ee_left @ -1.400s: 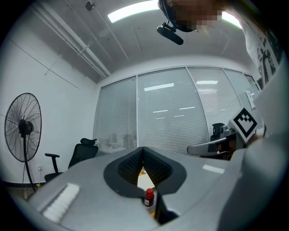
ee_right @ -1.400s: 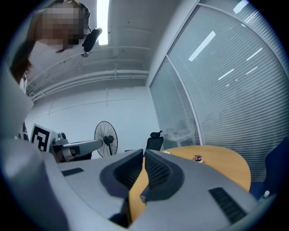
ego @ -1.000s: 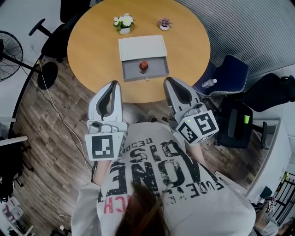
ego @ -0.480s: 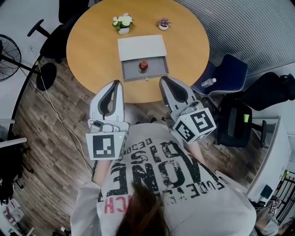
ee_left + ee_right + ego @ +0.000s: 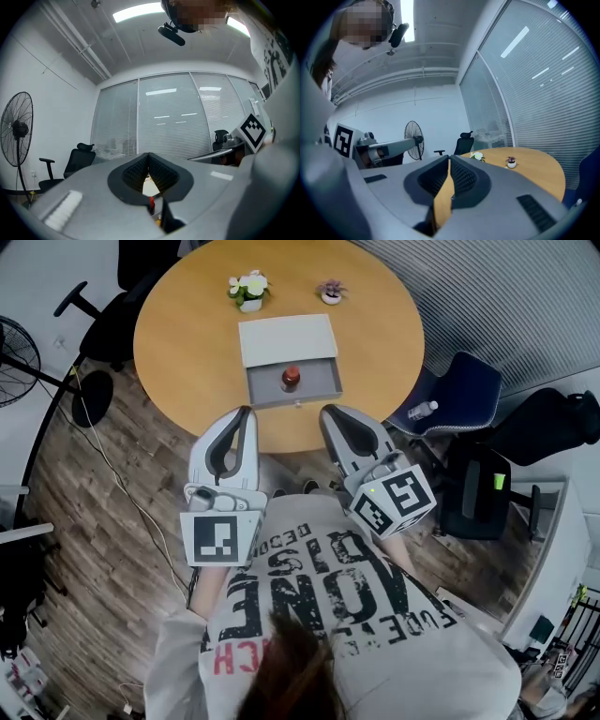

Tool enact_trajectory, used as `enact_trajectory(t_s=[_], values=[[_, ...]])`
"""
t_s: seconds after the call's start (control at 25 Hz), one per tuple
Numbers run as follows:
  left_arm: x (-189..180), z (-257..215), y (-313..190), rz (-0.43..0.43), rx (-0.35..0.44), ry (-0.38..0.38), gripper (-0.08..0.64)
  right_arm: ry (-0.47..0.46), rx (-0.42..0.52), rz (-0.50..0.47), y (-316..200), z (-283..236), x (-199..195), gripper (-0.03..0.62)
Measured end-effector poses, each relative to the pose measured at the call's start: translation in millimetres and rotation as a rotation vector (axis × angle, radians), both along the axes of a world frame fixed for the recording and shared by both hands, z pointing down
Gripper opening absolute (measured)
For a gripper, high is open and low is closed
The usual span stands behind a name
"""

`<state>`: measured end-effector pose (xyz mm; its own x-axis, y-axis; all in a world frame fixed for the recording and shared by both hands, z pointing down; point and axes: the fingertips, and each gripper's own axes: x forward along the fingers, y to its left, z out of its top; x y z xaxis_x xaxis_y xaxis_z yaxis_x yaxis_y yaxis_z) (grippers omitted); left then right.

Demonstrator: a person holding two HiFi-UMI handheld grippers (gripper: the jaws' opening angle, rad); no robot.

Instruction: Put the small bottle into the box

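The small bottle (image 5: pixel 292 378), dark with a red cap, stands upright in the open grey drawer (image 5: pixel 319 386) of the white box (image 5: pixel 286 338) on the round wooden table (image 5: pixel 375 324). Both grippers hover over the table's near edge, short of the drawer. My left gripper (image 5: pixel 245 412) is shut with nothing in it, and its tips point at the drawer's left side. My right gripper (image 5: pixel 328 412) is also shut and empty, below the drawer's right corner. In the left gripper view the red cap (image 5: pixel 151 202) shows through the gap below the closed jaws. The right gripper view looks over the table.
Two small flower pots (image 5: pixel 249 289) (image 5: pixel 331 292) stand behind the box. A blue chair (image 5: pixel 459 390) with a water bottle (image 5: pixel 425 410) on it is at the table's right. A black chair (image 5: pixel 112 320) and a fan (image 5: pixel 14 348) are at the left.
Both grippers have moved forward to the table's near edge. The right one has also drifted left, toward the drawer. The bottle and box have not moved.
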<state>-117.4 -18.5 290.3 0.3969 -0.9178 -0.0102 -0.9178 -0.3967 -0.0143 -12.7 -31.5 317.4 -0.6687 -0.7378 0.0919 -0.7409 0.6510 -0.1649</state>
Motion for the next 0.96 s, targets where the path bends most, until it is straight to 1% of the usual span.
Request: enact_trajectory(t_s=[0.12, 0.32, 0.36, 0.48, 0.68, 0.8, 0.96], values=[[0.9, -0.6, 0.2, 0.005, 0.011, -0.001, 0.012, 0.014, 0.009, -0.013, 2.4, -0.4, -1.5, 0.021], [0.7, -10.5, -0.9, 0.009, 0.08, 0.016, 0.012, 0.016, 0.01, -0.013, 2.9, -1.6, -1.3, 0.021], [0.6, -10.6, -0.9, 0.008, 0.079, 0.016, 0.011, 0.017, 0.01, -0.013, 2.9, -1.9, -1.1, 0.021], [-0.3, -4.9, -0.1, 0.003, 0.034, 0.009, 0.011, 0.018, 0.01, -0.009, 2.2, -2.5, -0.1, 0.021], [-0.7, -5.7, -0.1, 0.005, 0.037, 0.007, 0.012, 0.027, 0.007, -0.005, 2.2, -3.1, 0.8, 0.021], [-1.6, -7.0, -1.1, 0.009, 0.064, 0.005, 0.012, 0.03, 0.003, -0.007, 2.3, -1.6, 0.8, 0.021], [-0.6, 3.1, -0.5, 0.01, -0.006, -0.002, 0.012, 0.029, -0.004, -0.004, 0.8, 2.2, 3.4, 0.021]])
